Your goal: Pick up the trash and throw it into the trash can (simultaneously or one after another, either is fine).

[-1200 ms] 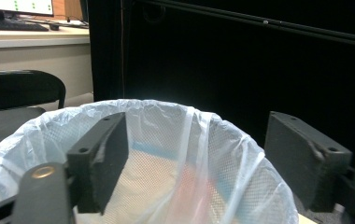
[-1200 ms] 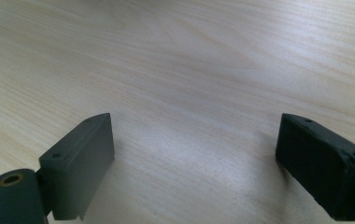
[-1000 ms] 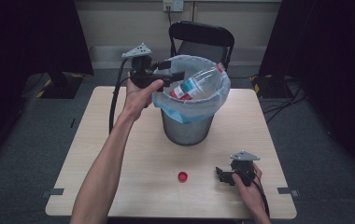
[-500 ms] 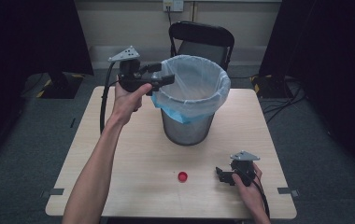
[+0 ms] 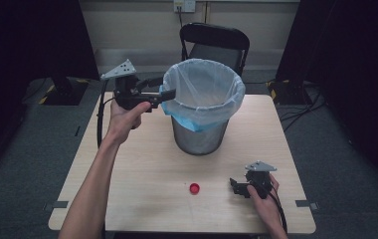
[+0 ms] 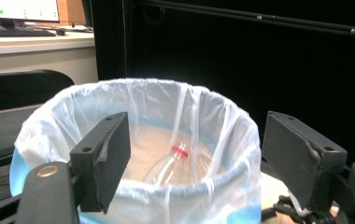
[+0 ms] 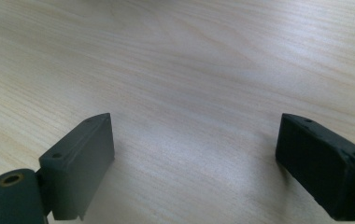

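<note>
A metal bin (image 5: 199, 139) lined with a white and blue bag stands at the middle of the table. A clear plastic bottle (image 6: 171, 165) with a red neck ring lies at its bottom. My left gripper (image 5: 163, 86) (image 6: 196, 128) hovers level at the bin's left rim, pointing at it. Its jaws are open with nothing between them, and they have just been closing a little. A red bottle cap (image 5: 194, 188) lies on the table near the front. To the cap's right, my right gripper (image 5: 235, 186) (image 7: 194, 140) rests low over the wood, open and empty.
The wooden table (image 5: 142, 164) has bare room all around the bin. A black folding chair (image 5: 214, 40) stands behind the far edge. Dark curtains and floor cables flank the table.
A second ago the left gripper held the bottle over the bin. The bottle has dropped inside, and the gripper has drawn back left off the rim. The right gripper has kept still.
</note>
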Available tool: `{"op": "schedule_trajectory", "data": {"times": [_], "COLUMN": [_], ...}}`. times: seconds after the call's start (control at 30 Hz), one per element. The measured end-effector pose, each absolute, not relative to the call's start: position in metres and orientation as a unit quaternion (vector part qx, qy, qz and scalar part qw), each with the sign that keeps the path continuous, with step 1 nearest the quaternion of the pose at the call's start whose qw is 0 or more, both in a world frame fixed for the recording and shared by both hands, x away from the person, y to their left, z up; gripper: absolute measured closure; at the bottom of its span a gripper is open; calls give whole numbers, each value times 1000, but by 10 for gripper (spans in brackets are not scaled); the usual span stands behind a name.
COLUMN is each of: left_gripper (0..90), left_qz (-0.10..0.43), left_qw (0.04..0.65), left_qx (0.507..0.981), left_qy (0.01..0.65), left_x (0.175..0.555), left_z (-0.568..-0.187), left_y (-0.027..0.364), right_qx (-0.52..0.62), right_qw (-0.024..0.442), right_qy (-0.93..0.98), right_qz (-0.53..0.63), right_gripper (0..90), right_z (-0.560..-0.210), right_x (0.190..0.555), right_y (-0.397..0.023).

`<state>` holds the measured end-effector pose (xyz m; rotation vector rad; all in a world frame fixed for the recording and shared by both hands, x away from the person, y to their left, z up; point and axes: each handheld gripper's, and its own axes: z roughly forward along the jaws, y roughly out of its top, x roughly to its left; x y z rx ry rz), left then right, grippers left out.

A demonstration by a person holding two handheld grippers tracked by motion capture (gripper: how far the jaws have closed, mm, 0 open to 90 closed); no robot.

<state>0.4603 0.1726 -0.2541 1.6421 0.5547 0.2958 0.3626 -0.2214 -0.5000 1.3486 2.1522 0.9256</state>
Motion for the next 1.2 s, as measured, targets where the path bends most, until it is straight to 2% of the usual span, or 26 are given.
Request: {"op": "schedule_trajectory", "data": {"times": [0.27, 0.4, 0.97, 1.2], "left_gripper": [199, 192, 203, 217], "left_qz": [132, 127, 129, 110], "left_qw": [624, 601, 575, 558], "left_qx": [728, 749, 763, 776], "left_qy": [252, 248, 265, 272], "left_x": [444, 434, 404, 397], "left_z": [-266, -281, -339, -370], "left_y": [182, 184, 198, 192], "right_qx": [487, 487, 487, 487], "right_qw": [217, 217, 217, 217], "right_qy": [777, 777, 777, 777], "right_qz": [334, 334, 334, 334], "right_gripper": [109, 109, 109, 109], "right_z": [-500, -500, -500, -500], "right_x": [363, 363, 363, 363], "right_y": [-221, -221, -221, -221]}}
